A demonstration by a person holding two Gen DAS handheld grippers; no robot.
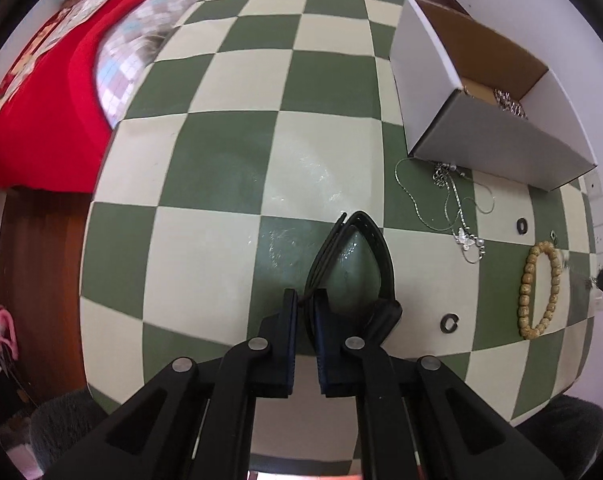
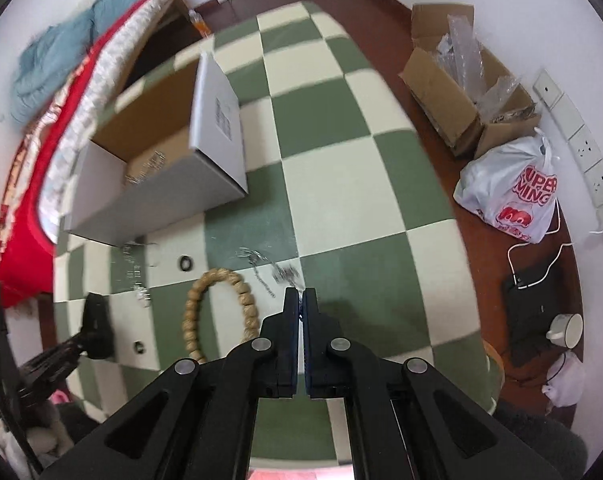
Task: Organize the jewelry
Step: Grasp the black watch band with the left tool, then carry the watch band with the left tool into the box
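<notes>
Left wrist view: left gripper [image 1: 306, 302] has its jaws pinched on a limp black strap [image 1: 375, 248] above the tabletop [image 1: 229, 184], light and floppy; right gripper [image 2: 302, 300], jaws nearly closed, seems to nip a thin slippery chain [image 2: 279, 272].

red blanket [image 1: 41, 92], plastic bag [image 2: 513, 192], mug [image 2: 567, 330]

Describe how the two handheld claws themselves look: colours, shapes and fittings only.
Both look identical. The left claw and right claw have matte black angular linkage arms with triangular cut-outs, round silver pivot pins, and flat rectangular fingers faced with dark blue pads. No cables, sleeves or markings show.
</notes>
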